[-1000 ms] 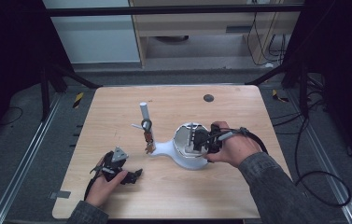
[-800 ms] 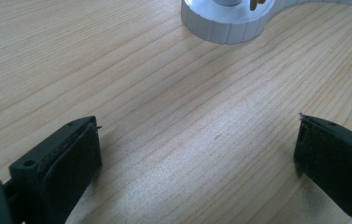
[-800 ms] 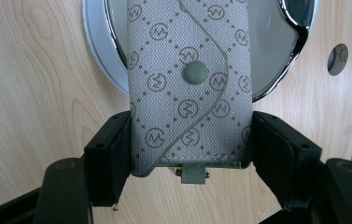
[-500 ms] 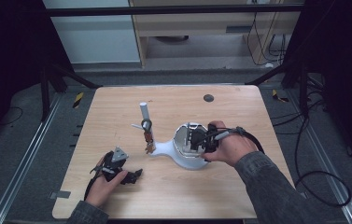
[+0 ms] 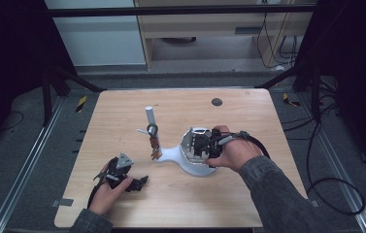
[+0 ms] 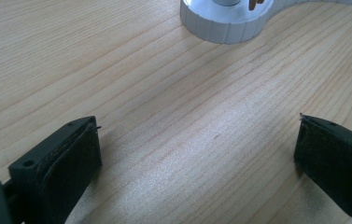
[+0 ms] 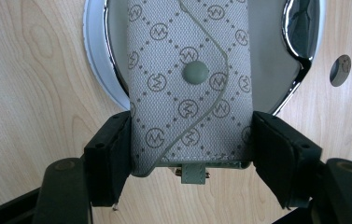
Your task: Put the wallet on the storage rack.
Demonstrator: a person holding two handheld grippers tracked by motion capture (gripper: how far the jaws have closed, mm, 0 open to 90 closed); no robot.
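Note:
A grey monogram key pouch point(image 7: 187, 93) with a round snap button lies lengthwise between the jaws of my right gripper point(image 7: 191, 140), which press on both its sides. Under it is the round shiny dish point(image 7: 94, 70) of a white stand point(image 5: 171, 155). In the high view my right gripper point(image 5: 200, 145) sits over that dish. The stand's thin post point(image 5: 149, 116) carries small brown things point(image 5: 154, 143) hanging from a hook. My left gripper point(image 5: 139, 183) rests on the table at the front left, and its jaws point(image 6: 197, 144) stand wide open over bare wood.
The white ribbed foot of the stand point(image 6: 225, 23) lies just ahead of the left gripper. A dark round hole point(image 5: 216, 102) marks the wooden table point(image 5: 248, 204) at the back. Black frame bars and cables surround the table.
The right hand has shifted only slightly over the dish, still with the pouch. The left hand has not moved.

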